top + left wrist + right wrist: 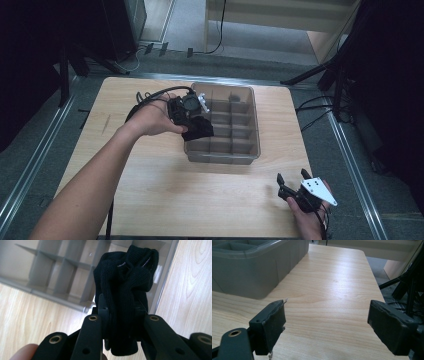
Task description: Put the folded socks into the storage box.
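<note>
Leftward, plenty of bare wooden table (150, 170) running out to its rounded edge. Over the left rim of the grey divided bin (252, 125), the left gripper (192, 122), clamped tight on a bunched black sock (125, 290) dangling above the near-left compartments. Hard to tell whether the sock touches any divider. Visible compartments bare, far ones partly hidden by hand and gripper. At the near right corner, close to the table edge, the right gripper (325, 325), spread wide, holding nothing, well apart from the bin.
</note>
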`<action>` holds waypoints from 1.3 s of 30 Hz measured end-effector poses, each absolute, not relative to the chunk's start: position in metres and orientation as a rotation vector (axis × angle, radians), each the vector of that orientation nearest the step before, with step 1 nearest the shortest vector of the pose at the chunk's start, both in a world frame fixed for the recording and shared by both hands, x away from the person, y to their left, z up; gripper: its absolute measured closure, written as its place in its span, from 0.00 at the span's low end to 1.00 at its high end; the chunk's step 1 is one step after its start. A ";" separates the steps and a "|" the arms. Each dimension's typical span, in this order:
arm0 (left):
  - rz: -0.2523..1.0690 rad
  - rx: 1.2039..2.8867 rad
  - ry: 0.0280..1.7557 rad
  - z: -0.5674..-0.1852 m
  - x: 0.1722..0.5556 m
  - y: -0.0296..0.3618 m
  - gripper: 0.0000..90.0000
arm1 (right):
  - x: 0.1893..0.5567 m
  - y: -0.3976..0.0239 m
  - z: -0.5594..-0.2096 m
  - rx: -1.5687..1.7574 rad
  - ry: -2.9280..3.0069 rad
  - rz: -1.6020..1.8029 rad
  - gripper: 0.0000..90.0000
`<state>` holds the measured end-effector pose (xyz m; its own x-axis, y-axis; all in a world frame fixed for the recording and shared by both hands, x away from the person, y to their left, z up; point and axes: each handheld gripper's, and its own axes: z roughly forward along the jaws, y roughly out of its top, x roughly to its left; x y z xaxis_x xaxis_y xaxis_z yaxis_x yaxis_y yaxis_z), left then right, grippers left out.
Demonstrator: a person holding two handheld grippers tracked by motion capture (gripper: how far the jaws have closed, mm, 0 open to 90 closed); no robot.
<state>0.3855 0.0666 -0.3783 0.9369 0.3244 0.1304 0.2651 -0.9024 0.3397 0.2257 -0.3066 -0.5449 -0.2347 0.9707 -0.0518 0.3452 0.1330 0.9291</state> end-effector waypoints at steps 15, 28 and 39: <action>0.192 2.770 0.434 -0.426 0.394 0.049 0.84 | 0.226 -0.307 -0.545 1.286 1.691 1.106 0.17; 0.124 2.784 0.506 -0.433 0.391 0.050 0.65 | 0.225 -0.306 -0.545 1.273 1.678 1.098 0.17; 0.054 2.800 0.541 -0.433 0.392 0.049 0.92 | 0.225 -0.305 -0.545 1.268 1.682 1.094 0.17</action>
<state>0.3924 0.0490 -0.4333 0.9289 0.3699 -0.0177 0.3591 -0.8881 0.2870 0.2249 -0.3054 -0.5448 -0.2282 0.9712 -0.0687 0.3307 0.1437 0.9327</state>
